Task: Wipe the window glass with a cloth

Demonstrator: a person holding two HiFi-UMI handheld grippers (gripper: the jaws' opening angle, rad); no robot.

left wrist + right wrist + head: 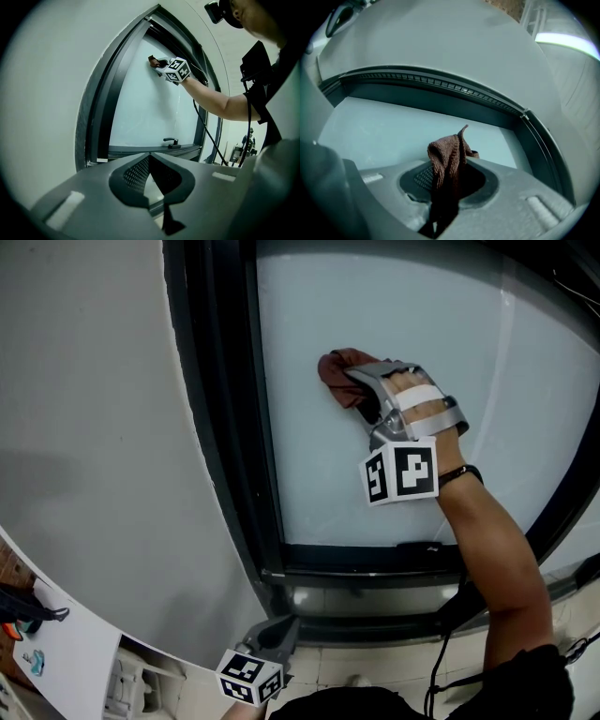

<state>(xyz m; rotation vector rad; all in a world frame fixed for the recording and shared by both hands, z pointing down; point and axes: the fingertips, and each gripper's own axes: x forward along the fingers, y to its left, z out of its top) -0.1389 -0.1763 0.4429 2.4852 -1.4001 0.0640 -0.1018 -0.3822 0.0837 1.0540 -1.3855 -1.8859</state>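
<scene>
One cloth (337, 374) gripped by right tongs (367, 382) on glass (394, 306), off frame (223, 409); left tongs (149, 158) clenched.

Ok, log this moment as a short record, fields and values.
right gripper: shut on cloth, raised to the glass
cloth: brown, bunched, against the upper left of the glass
left gripper: fingers shut, nothing between them, held low below the frame
handle: at the bottom edge of the glass
task: wiping looks under way
</scene>
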